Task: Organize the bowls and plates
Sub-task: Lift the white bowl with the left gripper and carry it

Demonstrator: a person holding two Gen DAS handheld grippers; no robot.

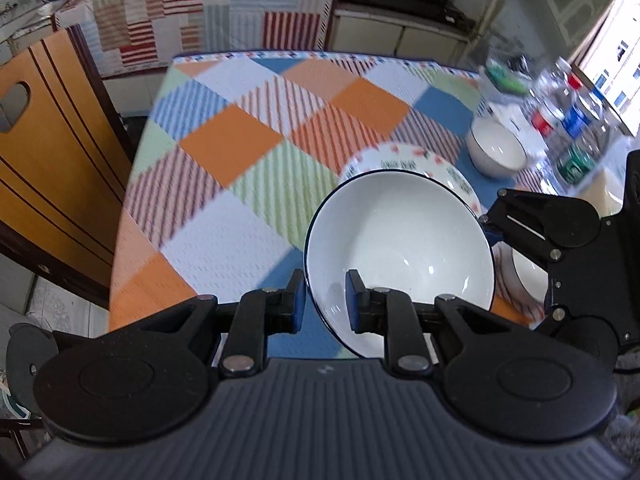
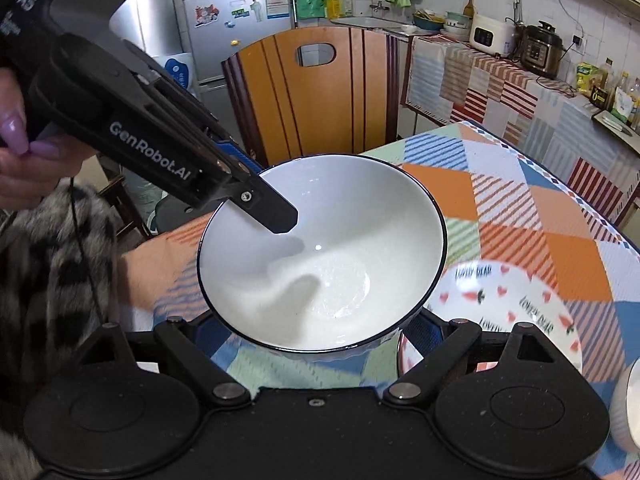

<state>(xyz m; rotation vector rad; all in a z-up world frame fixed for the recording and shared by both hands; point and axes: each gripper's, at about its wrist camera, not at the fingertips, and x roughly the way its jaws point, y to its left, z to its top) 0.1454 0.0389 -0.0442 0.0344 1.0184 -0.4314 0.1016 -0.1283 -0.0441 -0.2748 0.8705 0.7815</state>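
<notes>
**Kitchen table, items left to right**

- Wooden chair (image 1: 48, 168): at 9 o'clock from the table (image 1: 224, 140), which carries a patchwork cloth.
- Hand (image 2: 20, 160): painted nails and a furry striped sleeve. It holds the left gripper.
- Left gripper (image 1: 326, 300): its blue pads are clamped on the near rim of the large bowl, one pad inside and one outside.
- Large bowl (image 1: 400, 232): white with a dark rim line, empty. It is held tilted above the near edge of the table.
- Patterned plate (image 1: 404, 162): on the cloth at 12 o'clock from the large bowl and partly hidden by it.
- Right gripper (image 2: 320, 328): its jaws stand wide on either side of the large bowl's lower wall. Contact is hidden, so I cannot tell whether it grips.
- Small bowl (image 1: 496, 148): white, at 1 o'clock from the large bowl.
- Bottles (image 1: 576, 120): blurred, at 2 o'clock from the large bowl.
</notes>
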